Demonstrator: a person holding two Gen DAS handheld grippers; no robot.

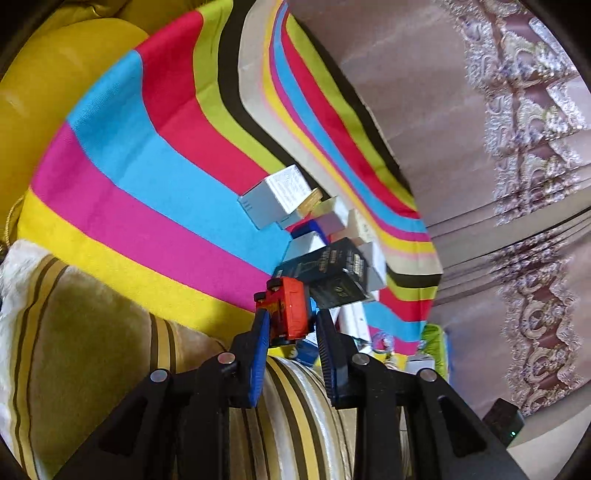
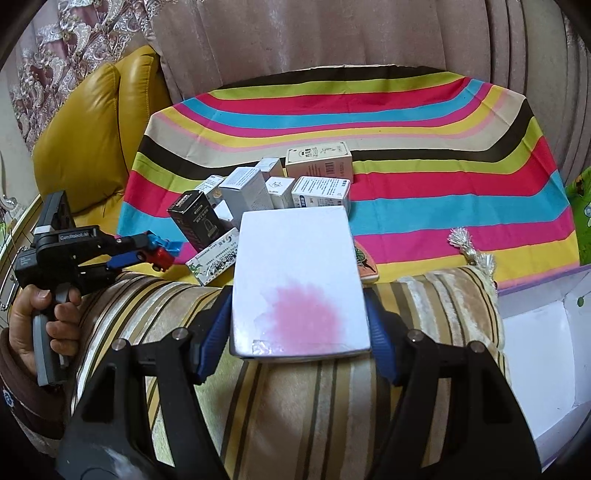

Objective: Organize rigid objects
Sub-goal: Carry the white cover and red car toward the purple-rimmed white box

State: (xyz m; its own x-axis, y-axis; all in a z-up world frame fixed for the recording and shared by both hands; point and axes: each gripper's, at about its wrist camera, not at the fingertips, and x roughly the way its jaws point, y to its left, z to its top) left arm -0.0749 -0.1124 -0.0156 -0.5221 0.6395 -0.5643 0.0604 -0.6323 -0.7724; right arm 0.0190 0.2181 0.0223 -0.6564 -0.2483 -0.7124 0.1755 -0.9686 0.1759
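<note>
My left gripper point(image 1: 291, 317) is shut on a small red toy truck point(image 1: 290, 308), its blue pads pressing both sides. From the right wrist view, that gripper point(image 2: 162, 253) hangs at the left edge of the striped cloth with the truck point(image 2: 160, 255) in it. A person's hand point(image 2: 40, 317) holds its handle. My right gripper point(image 2: 297, 310) is shut on a flat white box point(image 2: 295, 266) with a pink stain, held over a striped cushion. Beyond it stands a cluster of small boxes: a black box point(image 2: 197, 221), a white carton point(image 2: 245, 192) and a beige box point(image 2: 319, 160).
A striped cloth point(image 2: 424, 177) covers the table under the boxes. A yellow leather seat point(image 2: 92, 129) is at the left and a gold-striped cushion point(image 2: 295, 406) in front. An open white container point(image 2: 543, 350) sits at the right. Curtains point(image 2: 332, 33) hang behind.
</note>
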